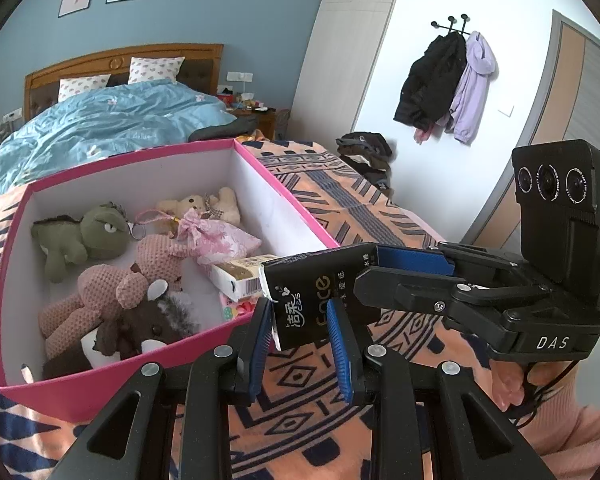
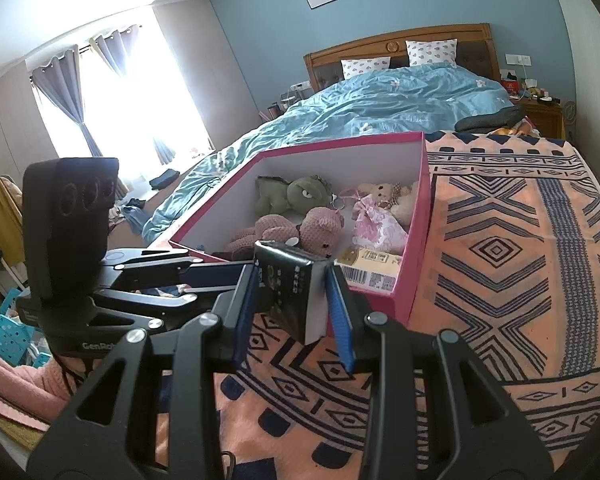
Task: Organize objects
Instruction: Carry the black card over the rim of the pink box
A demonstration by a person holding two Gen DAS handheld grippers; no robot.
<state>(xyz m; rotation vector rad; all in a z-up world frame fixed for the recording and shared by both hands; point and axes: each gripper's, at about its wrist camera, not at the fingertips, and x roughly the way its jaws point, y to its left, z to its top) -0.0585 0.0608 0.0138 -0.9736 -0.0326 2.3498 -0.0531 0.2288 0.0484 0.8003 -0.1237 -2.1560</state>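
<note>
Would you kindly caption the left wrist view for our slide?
Both grippers, left and right, hold a black tissue pack beside the pink box of plush toys.

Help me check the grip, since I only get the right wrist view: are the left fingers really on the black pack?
Observer: Yes. The left gripper has its fingers pressed on both sides of the black tissue pack.
Operator: The pack hides the near corner of the box. What lies there?
Observer: A dark brown plush, against the pink knitted plush inside the pink box.
Operator: Anything off to my right?
Observer: A black jacket and a lilac jacket hang from wall hooks.
</note>
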